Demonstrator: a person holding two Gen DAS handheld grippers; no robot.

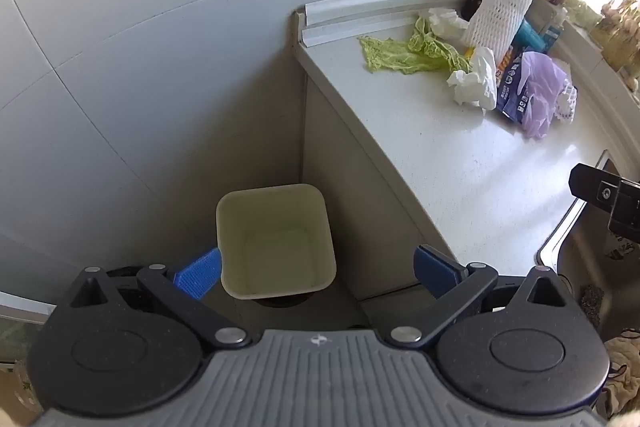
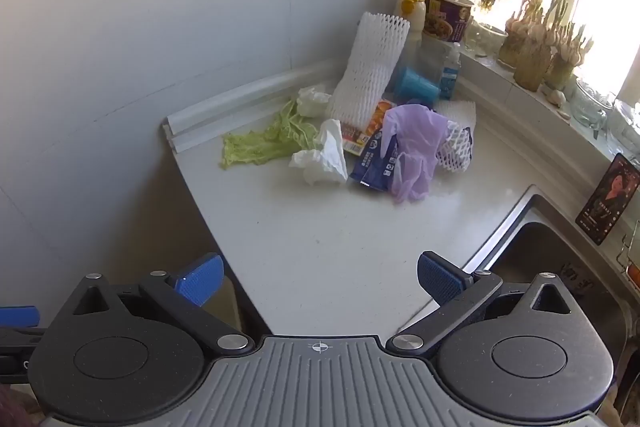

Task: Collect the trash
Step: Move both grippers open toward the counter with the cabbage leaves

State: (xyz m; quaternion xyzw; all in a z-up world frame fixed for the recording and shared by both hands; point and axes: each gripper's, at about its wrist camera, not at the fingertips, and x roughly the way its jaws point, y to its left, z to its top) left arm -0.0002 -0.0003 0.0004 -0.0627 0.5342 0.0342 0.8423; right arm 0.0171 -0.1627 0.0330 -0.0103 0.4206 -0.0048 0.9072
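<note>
A cream square bin (image 1: 276, 239) stands on the floor beside the counter end, empty inside. My left gripper (image 1: 316, 273) hangs open above it, blue pads wide apart, nothing between them. On the white counter (image 2: 320, 239) lies a heap of trash: a green cabbage leaf (image 2: 260, 143), crumpled white tissue (image 2: 324, 157), a blue wrapper (image 2: 374, 163), a purple glove (image 2: 412, 147) and white foam netting (image 2: 372, 75). My right gripper (image 2: 320, 281) is open over the counter's near edge, well short of the heap and holding nothing.
A steel sink (image 2: 552, 267) lies at the right. Bottles, a noodle cup (image 2: 446, 17) and a blue cup (image 2: 414, 87) stand behind the heap. Garlic and jars line the window sill (image 2: 536, 59). A tiled wall (image 1: 140, 47) closes the left side.
</note>
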